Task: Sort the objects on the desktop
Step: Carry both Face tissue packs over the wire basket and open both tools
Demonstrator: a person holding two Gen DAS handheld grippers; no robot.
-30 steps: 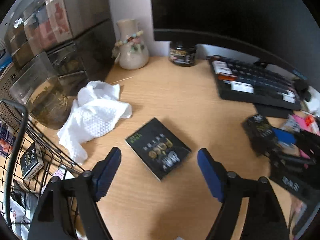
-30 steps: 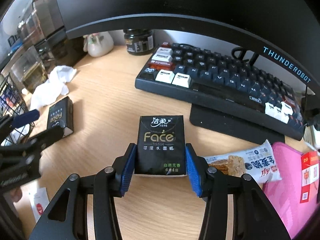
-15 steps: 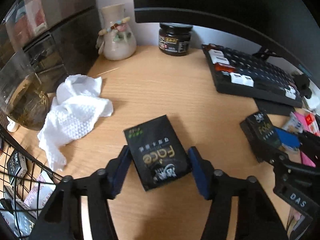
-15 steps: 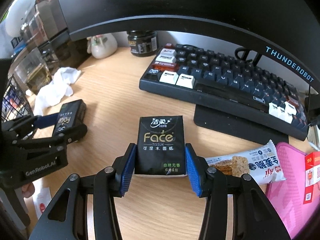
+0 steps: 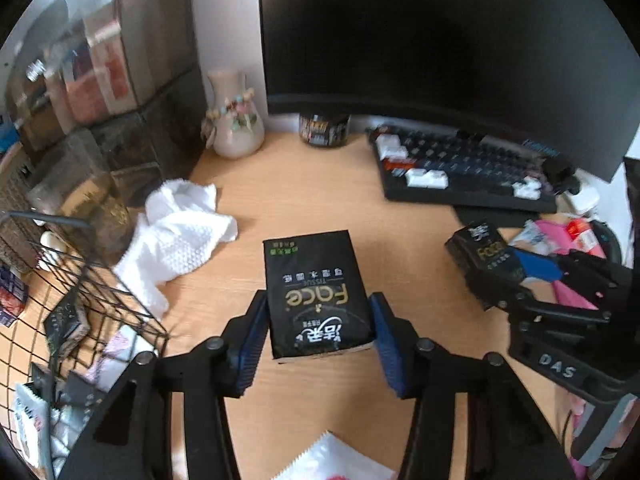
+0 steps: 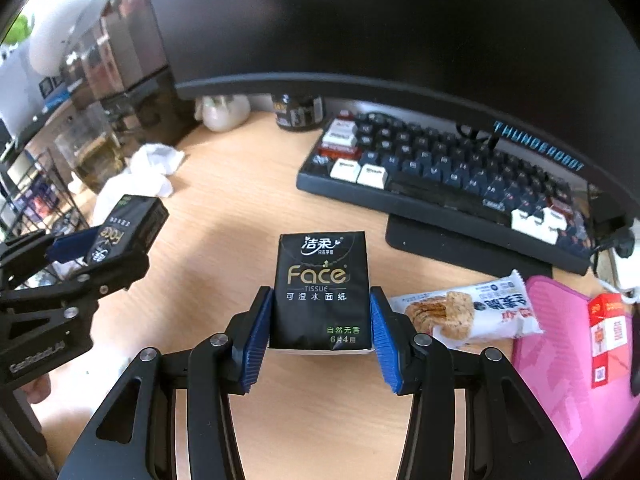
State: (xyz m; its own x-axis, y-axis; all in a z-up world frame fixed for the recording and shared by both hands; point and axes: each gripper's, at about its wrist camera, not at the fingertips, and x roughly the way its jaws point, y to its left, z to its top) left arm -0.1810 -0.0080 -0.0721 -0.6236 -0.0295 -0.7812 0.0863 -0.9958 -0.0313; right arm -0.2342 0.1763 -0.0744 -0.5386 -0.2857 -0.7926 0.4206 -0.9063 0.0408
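Wire basket sits low and to the left of the left gripper, near its left finger, already holding small packs; likely the drop point, so the coming move probably swings leftward, and the left hand is the nearer of the two. Left gripper's jaws are closing with a black tissue pack between them, both blue pads against its long sides; pack appears clear of the desk. Its long axis runs straight out along the fingers, print upside down to this camera, the green-marked end pointing away toward the monitor. White cloth lies crumpled ahead and left, between gripper and basket. Right gripper is clamped on a second tissue pack, pads on both long sides, long axis again along the fingers, print upright, brand end pointing away toward the keyboard. Snack packet lies just right of its right finger. For this hand the basket lies far left, beyond the other gripper.
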